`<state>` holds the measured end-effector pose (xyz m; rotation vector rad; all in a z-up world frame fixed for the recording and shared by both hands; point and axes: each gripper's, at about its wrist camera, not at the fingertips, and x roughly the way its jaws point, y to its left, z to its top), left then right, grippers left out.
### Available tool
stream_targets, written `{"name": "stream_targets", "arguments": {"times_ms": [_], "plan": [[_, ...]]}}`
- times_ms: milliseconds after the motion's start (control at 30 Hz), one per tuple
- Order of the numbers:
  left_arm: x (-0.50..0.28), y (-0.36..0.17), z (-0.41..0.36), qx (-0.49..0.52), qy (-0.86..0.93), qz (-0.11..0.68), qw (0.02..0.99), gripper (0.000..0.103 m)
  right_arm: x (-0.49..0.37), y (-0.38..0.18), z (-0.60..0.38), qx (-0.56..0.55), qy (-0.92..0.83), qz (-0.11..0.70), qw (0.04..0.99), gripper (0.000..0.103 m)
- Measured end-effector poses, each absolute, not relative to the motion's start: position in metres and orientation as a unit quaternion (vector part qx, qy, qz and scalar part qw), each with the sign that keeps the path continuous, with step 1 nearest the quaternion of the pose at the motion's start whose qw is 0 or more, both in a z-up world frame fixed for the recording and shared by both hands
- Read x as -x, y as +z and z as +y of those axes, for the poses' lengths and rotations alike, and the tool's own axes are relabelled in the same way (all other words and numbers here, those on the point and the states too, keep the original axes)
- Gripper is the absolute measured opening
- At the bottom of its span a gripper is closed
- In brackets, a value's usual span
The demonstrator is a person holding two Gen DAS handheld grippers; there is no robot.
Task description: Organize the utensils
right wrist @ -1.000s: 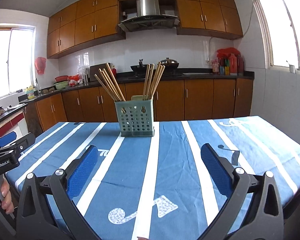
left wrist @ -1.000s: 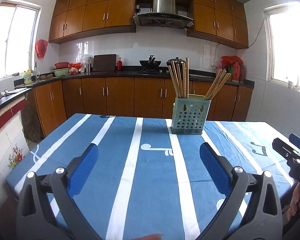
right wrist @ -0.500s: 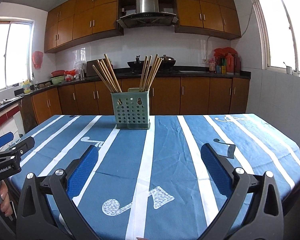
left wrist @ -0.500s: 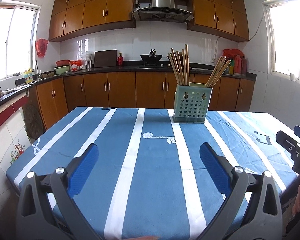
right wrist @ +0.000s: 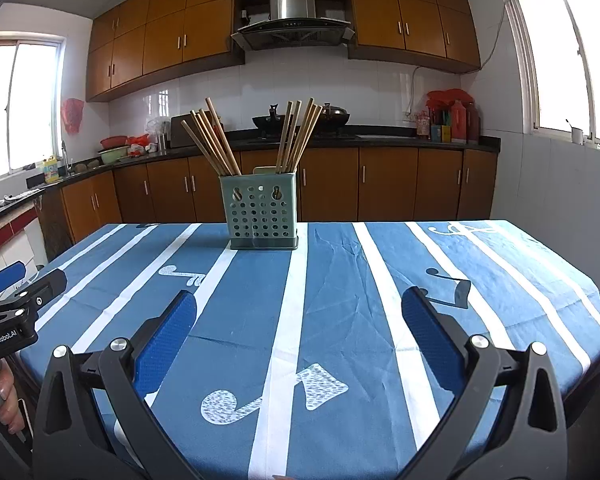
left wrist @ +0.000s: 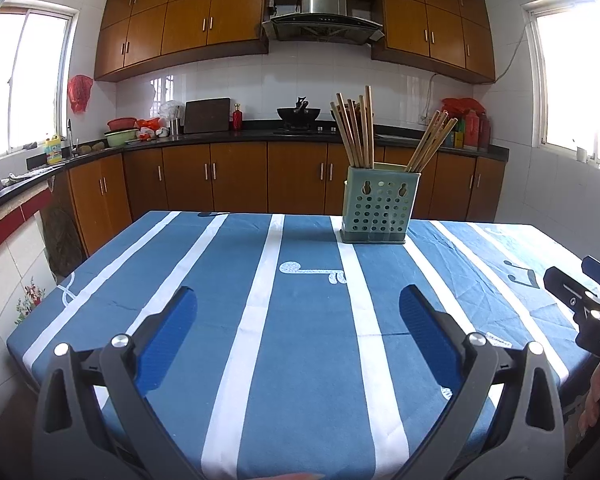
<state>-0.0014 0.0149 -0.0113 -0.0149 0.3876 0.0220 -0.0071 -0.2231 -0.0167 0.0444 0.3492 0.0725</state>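
Observation:
A pale green perforated utensil holder (left wrist: 378,208) (right wrist: 263,212) stands upright at the far side of the table. Two bunches of wooden chopsticks (left wrist: 356,132) (right wrist: 216,142) lean out of its two compartments. My left gripper (left wrist: 298,304) hangs open over the near edge of the table, nothing between its blue pads. My right gripper (right wrist: 300,308) is open too, also at the near edge and well short of the holder. Each gripper shows at the side of the other's view, held by a hand.
A blue cloth with white stripes and music notes covers the table (left wrist: 260,320) (right wrist: 340,300). Wooden cabinets and a dark counter (left wrist: 220,136) with a wok, bowls and bottles run along the back wall. Windows stand on both sides.
Both grippers have drawn back and lifted slightly, so the holder looks smaller and farther away. Both stay open and hold nothing.

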Motion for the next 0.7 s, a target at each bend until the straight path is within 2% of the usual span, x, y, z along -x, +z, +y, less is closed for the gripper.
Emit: {"name": "stream_targets", "arguments": {"times_ms": [700], "plan": [[0.0011, -0.0134, 0.0136, 0.01, 0.007, 0.196, 0.981, 0.099, 0.0079, -0.0205, -0.2239, -0.025, 0.035, 0.176, 0.984, 0.101]]}}
